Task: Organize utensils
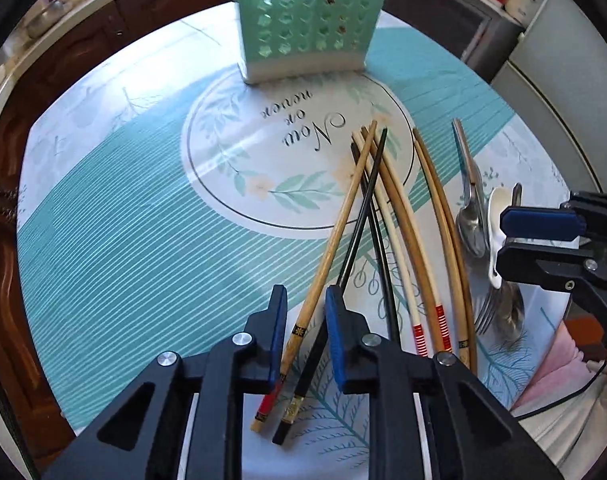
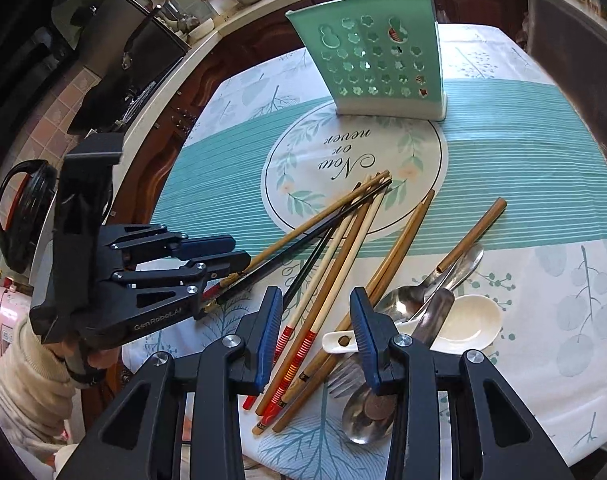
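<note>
- My left tongs [image 1: 303, 312] are parted around one tan wooden chopstick [image 1: 335, 232] and one black chopstick [image 1: 359, 216] (no pad visibly touching).
- My right tongs [image 2: 315, 312] gape above the pale chopstick pile [image 2: 335, 280] on the surface [image 2: 523, 160].
- The mint perforated plastic holder [image 2: 375, 64] stands beyond.

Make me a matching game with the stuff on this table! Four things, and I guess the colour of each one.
Things:
1. utensil holder
2. soup spoon
3. metal spoon
4. gripper pads

Colours:
A. blue
B. white
C. mint green
D. silver

Pairs: 1-C, 2-B, 3-D, 4-A
</note>
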The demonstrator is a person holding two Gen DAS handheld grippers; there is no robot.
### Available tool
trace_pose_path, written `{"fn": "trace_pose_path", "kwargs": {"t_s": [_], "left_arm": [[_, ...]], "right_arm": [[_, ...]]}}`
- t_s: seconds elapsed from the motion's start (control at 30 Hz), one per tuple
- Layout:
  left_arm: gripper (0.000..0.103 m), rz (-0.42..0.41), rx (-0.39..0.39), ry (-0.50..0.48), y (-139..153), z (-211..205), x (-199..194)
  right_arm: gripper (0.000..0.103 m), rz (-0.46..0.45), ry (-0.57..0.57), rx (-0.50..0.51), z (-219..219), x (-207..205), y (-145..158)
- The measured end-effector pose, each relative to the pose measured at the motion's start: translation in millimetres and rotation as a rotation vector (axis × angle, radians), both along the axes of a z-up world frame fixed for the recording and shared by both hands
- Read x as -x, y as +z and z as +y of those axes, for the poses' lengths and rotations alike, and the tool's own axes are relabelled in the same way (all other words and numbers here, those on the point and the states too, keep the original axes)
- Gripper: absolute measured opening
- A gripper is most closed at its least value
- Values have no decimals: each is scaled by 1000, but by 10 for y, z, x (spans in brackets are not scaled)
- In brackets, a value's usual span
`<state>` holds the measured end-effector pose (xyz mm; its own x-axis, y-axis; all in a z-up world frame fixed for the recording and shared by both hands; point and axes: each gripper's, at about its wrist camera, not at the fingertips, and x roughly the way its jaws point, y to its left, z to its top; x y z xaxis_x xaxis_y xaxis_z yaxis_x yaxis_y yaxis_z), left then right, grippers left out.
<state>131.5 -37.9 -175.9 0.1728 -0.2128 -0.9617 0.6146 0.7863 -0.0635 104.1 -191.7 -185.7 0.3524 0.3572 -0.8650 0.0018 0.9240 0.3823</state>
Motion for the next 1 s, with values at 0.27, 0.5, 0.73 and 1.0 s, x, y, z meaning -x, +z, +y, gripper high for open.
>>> {"fn": "trace_pose_path", "kwargs": {"t_s": [0.27,0.5,0.73,1.0], "left_arm": [[16,36,-67,-77,-147,-158,-85],[15,89,-141,-105,-200,-313,-185],[4,144,-119,-42,-208,-348,-307],[4,182,-7,104,-254,-115,-235]], "right_arm": [[37,20,-1,-4,21,-102,-94],[37,39,-1,-17,45,-161,-159],[36,60,-24,-64,22,-276,-243],[32,180,-142,-226,-82,-621,-539]]}}
